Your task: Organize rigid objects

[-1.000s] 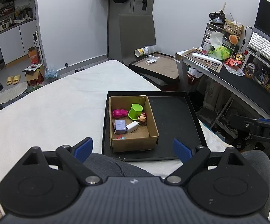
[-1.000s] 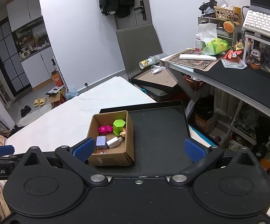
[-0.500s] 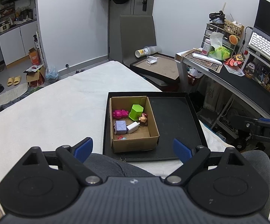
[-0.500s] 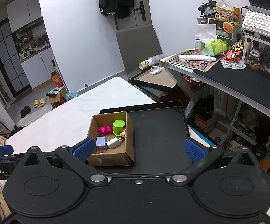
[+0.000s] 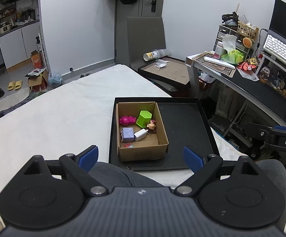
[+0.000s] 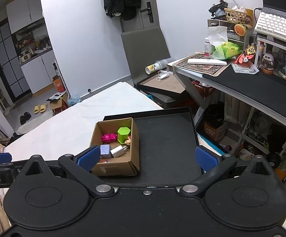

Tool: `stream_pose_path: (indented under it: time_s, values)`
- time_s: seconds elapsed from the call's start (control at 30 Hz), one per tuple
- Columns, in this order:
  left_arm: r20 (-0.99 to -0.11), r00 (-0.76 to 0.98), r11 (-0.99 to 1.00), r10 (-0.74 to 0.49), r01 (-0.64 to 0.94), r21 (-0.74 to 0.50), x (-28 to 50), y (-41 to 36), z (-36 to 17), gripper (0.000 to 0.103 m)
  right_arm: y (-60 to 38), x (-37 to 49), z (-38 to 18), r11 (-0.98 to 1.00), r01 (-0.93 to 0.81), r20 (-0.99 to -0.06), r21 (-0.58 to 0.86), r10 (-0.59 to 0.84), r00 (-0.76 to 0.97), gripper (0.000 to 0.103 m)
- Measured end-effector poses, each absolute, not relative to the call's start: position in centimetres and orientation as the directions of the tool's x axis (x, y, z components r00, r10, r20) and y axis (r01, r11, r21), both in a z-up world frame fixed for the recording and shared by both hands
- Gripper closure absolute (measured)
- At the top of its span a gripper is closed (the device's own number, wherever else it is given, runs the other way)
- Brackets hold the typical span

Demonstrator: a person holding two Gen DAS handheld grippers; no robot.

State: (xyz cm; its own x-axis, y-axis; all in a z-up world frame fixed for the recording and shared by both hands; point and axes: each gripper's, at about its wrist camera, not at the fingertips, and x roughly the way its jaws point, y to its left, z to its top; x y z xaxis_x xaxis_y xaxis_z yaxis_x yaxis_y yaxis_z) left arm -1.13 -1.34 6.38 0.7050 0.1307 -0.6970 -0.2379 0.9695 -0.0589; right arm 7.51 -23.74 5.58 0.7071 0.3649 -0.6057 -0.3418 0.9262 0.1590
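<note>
1. Holding both tools tilted downward toward the bed, I see my left gripper [image 5: 141,159] with its blue pads [image 5: 88,158] spread wide and nothing between them but the view of a grey-clad knee [image 5: 111,172] just beneath.
2. My right gripper [image 6: 146,159] is likewise wide apart and empty; its left pad [image 6: 88,159] overlaps the near corner of the cardboard box [image 6: 115,168] in that view, though whether it touches I cannot tell.
3. From the left wrist, the cardboard box [image 5: 143,154] sits at 12 o'clock, in the left half of a black tray [image 5: 184,128] on the white bed [image 5: 54,114].
4. Inside the box lie the small items: a pink toy [image 5: 126,120] at 10 o'clock, a green hexagonal cup [image 5: 144,118] at 12, a small brown figure [image 5: 151,127] at 2, touching the cup's base, a lilac cube [image 5: 128,134] and a white charger [image 5: 140,134] side by side near the centre, and a small red piece [image 5: 128,145] at 7, too small to identify.
5. The tray's right half is bare black surface.
6. Beyond the tray, at 1 o'clock, a grey chair [image 5: 146,39] carries another framed tray [image 5: 167,73] with a tipped paper cup [image 5: 151,55] and a face mask [image 5: 160,63].
7. At 2 to 3 o'clock stands a cluttered desk [image 5: 261,92] with a white keyboard [image 5: 281,49].
8. At 3 o'clock in the left view, the other tool's black arm [image 5: 279,139] pokes in.
</note>
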Motion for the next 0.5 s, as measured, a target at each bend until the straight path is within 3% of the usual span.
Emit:
stream_pose_path:
  time_s: [0.5]
  values:
    - [-0.697,0.705,0.967,0.131,-0.246,-0.066,-0.79,-0.88,5.84,0.011,-23.5,7.88,4.99,0.928,-0.337,-0.609,0.157,0.359,0.707,0.0]
